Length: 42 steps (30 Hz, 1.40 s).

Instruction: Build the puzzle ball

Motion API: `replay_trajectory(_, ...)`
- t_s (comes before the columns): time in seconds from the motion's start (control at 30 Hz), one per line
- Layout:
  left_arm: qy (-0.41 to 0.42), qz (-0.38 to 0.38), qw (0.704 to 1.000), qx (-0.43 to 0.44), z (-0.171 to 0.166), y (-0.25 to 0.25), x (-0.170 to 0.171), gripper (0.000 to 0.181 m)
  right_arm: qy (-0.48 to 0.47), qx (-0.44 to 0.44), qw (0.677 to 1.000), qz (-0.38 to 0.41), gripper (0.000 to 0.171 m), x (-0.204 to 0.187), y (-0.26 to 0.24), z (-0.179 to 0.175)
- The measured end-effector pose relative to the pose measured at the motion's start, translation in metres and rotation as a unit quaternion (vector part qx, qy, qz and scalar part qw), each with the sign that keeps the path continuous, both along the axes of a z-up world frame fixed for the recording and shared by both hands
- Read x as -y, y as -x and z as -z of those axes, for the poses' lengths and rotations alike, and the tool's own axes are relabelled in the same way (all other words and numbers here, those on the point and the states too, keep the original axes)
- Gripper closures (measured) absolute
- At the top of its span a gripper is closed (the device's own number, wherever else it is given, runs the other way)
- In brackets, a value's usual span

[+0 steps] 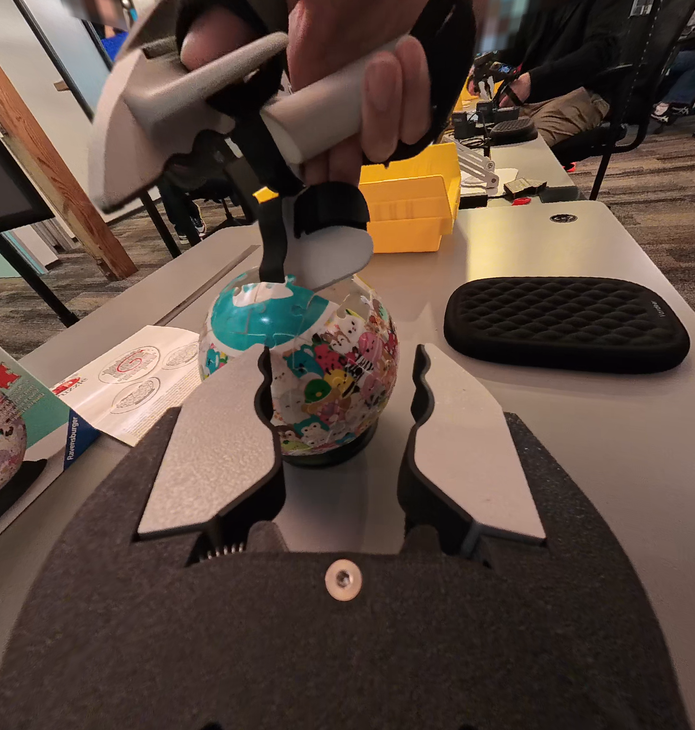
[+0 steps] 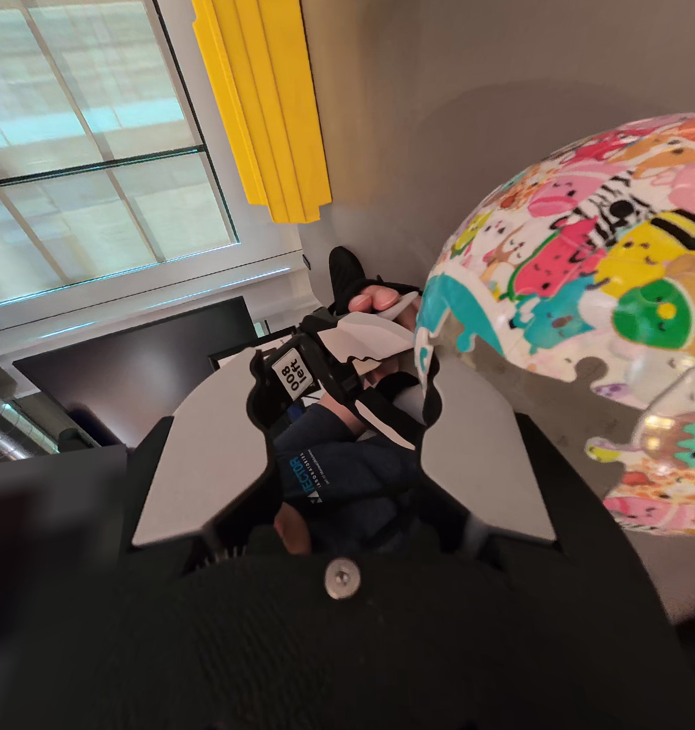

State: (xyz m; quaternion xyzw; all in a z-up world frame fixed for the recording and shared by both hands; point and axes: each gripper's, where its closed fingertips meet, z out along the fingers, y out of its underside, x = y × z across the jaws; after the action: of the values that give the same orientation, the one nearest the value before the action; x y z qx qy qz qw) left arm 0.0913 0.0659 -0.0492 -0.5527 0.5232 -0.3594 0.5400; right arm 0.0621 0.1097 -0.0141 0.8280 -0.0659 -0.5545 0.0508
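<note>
One puzzle ball [image 1: 330, 379] sits on its one dark base [image 1: 330, 454] on the grey tabletop [image 1: 535, 474], mostly built, with an open gap near its top. Your left hand-held gripper [image 1: 340, 379] hovers low before it, fingers apart, empty, the ball showing between them. Your right hand-held gripper [image 1: 294, 272] comes down from above; its fingers are spread, and the dark tip touches the teal patch at the ball's top. In the right wrist view one loose-edged piece [image 2: 427, 355] lies against its right finger [image 2: 468, 434]; whether it is held, you cannot tell. One yellow bin [image 1: 413, 205], one black pad [image 1: 563, 324], one instruction sheet [image 1: 132, 379], one box [image 1: 26, 414].
</note>
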Motion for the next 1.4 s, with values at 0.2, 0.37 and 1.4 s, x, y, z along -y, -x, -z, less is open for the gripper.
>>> replay_trajectory(0.2, -0.001, -0.001, 1.000, 0.000, 0.000, 0.000, -0.001, 0.113, 0.003, -0.023, 1.000, 0.020, 0.092, -0.002, -0.001, 0.000)
replay_trajectory(0.37, 0.000, -0.001, 1.000, 0.002, -0.001, -0.001, -0.001, 0.114, 0.008, -0.037, 0.999, 0.025, 0.096, -0.001, -0.003, 0.001)
replay_trajectory(1.4, -0.009, 0.016, 1.000, 0.000, -0.005, -0.001, 0.006, 0.126, 0.021, -0.027, 0.999, 0.001, 0.101, 0.005, -0.005, 0.001)
